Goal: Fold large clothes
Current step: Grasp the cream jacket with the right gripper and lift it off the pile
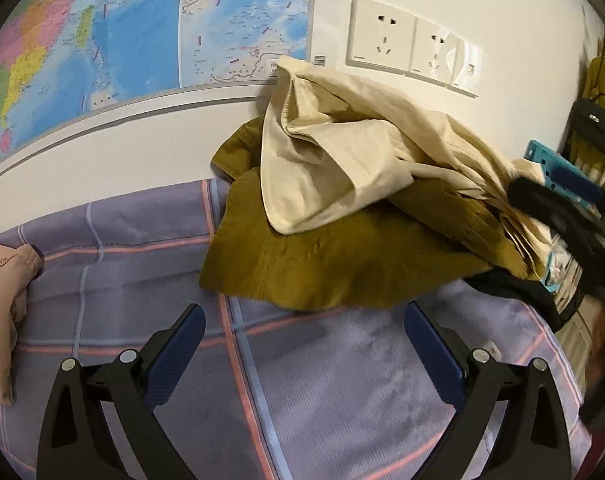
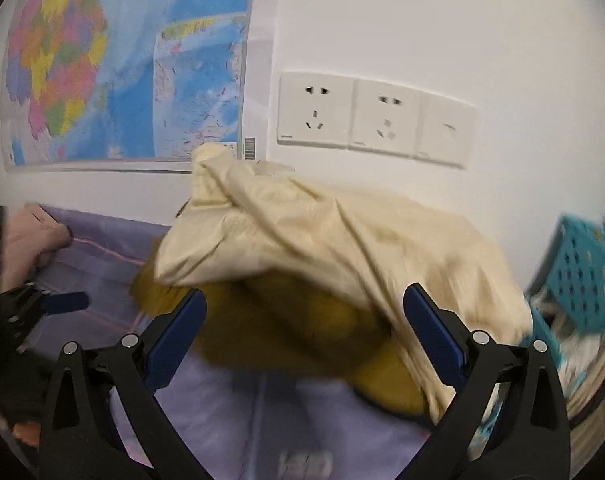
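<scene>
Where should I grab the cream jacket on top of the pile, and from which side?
Take the cream jacket by its loose lower edge, which hangs over the olive garment facing you. Come from the front with the open left gripper; that edge seems free, while the far side bunches against the wall.

Lavender checked bed sheet (image 1: 142, 280) fills the lower frame. Olive garment (image 1: 342, 264) lies on it at centre, against the wall, a cream garment (image 1: 322, 160) heaped on top. Pink cloth (image 1: 2, 300) sits at the left edge.

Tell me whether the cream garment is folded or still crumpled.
Crumpled: the cream garment lies heaped in loose bunches over the olive garment, with no flat, squared folds.
</scene>
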Motion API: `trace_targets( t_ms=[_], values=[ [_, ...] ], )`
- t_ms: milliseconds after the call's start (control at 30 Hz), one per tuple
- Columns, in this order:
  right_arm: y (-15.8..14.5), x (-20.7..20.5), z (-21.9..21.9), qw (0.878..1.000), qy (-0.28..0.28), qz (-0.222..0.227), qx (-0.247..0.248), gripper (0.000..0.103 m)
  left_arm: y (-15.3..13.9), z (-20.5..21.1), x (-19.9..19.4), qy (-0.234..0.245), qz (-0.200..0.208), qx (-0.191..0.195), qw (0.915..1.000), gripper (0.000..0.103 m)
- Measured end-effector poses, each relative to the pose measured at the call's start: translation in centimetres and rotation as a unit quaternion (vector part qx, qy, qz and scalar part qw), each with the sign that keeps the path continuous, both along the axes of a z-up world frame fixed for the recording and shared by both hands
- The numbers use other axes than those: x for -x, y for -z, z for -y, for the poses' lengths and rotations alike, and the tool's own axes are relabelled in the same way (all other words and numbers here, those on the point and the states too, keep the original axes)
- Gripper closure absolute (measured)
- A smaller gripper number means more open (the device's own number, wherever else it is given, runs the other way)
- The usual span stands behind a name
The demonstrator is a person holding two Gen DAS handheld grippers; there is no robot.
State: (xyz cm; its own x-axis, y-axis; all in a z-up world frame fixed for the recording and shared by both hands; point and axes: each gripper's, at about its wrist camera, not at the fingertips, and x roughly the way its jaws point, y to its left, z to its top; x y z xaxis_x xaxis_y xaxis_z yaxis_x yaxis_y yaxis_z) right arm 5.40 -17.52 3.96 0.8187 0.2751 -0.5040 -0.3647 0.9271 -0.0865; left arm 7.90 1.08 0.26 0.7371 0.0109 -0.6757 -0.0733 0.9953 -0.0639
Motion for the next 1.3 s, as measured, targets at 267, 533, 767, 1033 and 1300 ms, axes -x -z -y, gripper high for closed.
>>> trace_targets(
  t_ms=[267,533,767,1033,1300],
  values=[
    [1.9,-8.6,-4.9,0.993,-0.054,-0.015,0.108,0.027,1.3,-1.0,-2.6,-0.013,-0.017,-0.007,0.9997,0.007],
    [-3.0,-7.0,-0.1,0.992,-0.113,-0.04,0.028,0.094,2.5,-1.6,-4.7,-0.005,-0.013,-0.012,0.9998,0.007],
    [-5.6,-6.0,3.9,0.995,-0.093,-0.024,0.011,0.068,1.9,-0.6,-6.5,0.016,0.029,-0.012,0.9994,0.007],
    [-0.9,-8.9,-1.9,0.986,-0.122,-0.044,0.105,0.088,2.0,-1.8,-9.2,-0.004,0.03,-0.005,0.9995,0.007],
    [-11.3,-6.5,5.0,0.996,-0.068,0.033,-0.046,0.098,2.1,-2.0,-8.4,0.038,0.068,0.017,0.9968,0.007]
  ],
)
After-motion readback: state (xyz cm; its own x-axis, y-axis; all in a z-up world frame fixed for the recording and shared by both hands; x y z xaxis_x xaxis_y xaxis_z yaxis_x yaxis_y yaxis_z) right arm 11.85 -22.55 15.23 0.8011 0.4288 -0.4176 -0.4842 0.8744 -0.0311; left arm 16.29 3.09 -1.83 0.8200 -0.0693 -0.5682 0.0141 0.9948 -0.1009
